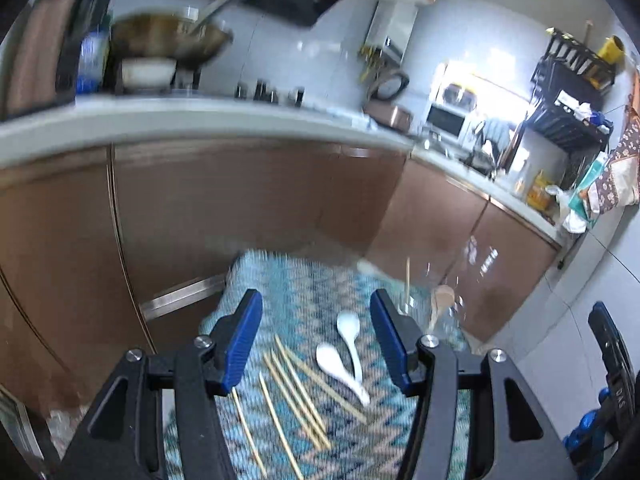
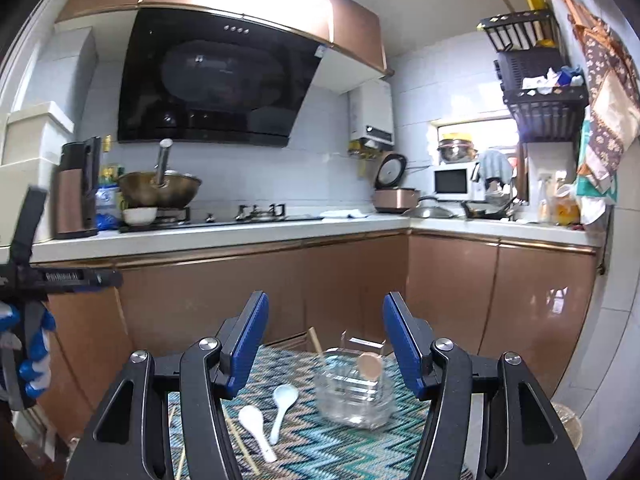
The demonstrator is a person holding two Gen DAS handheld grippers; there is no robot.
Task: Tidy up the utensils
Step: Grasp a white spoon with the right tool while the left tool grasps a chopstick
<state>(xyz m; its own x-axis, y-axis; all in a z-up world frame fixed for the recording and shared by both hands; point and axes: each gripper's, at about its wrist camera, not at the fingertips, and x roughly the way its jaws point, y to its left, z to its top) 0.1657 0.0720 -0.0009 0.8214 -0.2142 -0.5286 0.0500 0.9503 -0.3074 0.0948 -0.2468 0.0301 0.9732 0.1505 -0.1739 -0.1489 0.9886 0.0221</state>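
Above the zigzag cloth (image 2: 320, 452), both grippers (image 1: 316, 340) (image 2: 326, 344) are hovering released and empty; white spoons (image 2: 276, 416) are lying at nine o'clock of the glass holder (image 2: 352, 392), awaiting a pick.

Left wrist view smeared by motion blur: wok (image 1: 168, 40) and its handle streaked, glass container (image 1: 436, 304) at the far right corner of the zigzag cloth (image 1: 280, 280) barely resolved. Chopsticks (image 1: 296, 396) run under the left gripper (image 1: 316, 340) frame; count uncertain. Right gripper (image 2: 325, 344) in the left view cut by the right edge. In the right wrist view, chopstick ends hidden behind the gripper body. A wooden spoon (image 2: 370, 365) stands in the container, its handle distorted through the glass. Gloved hand (image 2: 28, 356) cut off at the left edge.
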